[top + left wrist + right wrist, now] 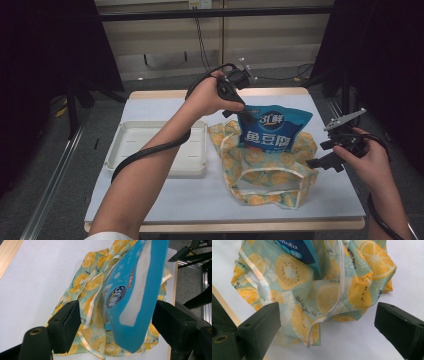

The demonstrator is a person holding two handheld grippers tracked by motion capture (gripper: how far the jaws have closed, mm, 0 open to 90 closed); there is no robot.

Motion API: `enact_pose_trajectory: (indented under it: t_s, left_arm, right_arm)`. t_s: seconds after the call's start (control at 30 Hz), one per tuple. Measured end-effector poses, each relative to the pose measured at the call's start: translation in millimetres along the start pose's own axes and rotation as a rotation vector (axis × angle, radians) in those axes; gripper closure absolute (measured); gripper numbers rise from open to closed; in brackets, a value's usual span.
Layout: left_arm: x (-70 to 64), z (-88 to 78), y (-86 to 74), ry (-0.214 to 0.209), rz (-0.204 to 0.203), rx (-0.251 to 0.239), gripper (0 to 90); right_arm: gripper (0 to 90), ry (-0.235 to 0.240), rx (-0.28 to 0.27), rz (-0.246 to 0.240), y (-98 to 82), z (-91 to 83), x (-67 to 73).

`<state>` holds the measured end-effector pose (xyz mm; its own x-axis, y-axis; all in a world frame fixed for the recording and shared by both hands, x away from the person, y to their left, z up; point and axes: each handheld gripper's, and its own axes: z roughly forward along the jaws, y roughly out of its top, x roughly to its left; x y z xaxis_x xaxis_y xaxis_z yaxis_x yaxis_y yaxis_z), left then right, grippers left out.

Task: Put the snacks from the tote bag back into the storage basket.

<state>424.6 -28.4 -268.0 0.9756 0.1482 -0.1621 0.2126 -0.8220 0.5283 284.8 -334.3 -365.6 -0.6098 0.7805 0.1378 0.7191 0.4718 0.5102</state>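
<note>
The left hand-held gripper [115,322] straddles the blue pouch [274,127] above the fruit-print bag [265,172], jaws wide; the right hand-held gripper [327,322] gapes beside the bag's edge.

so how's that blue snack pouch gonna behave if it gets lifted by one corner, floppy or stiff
Probably semi-floppy: the blue snack pouch looks like thin film, and it leans against the fruit-print fabric bag rather than standing by itself. Its glossy surface may slip between the pads. It looks flat, so likely light for its size.
</note>
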Motion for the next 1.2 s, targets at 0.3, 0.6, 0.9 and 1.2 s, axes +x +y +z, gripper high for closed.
enact_pose_trajectory:
  t_s: [0.3,0.6,0.9,1.2]
  left_arm:
    - [-6.9,2.1,14.5,0.000,0.045,0.036,37.3]
    - [-10.3,5.7,24.3,-0.018,0.092,0.061,53.9]
    - [-15.6,15.1,34.1,-0.023,0.132,0.089,62.3]
    - [-21.6,29.0,41.8,-0.011,0.194,0.118,77.3]
  right_arm:
    - [6.5,0.007,0.002,-0.001,-0.1,-0.2,0.2]
    - [6.6,0.004,0.008,-0.007,-1.1,0.5,-1.4]
    - [6.7,0.007,0.008,-0.002,-0.2,1.5,-0.2]
    - [6.9,0.011,0.001,0.001,-1.9,-0.8,-1.6]
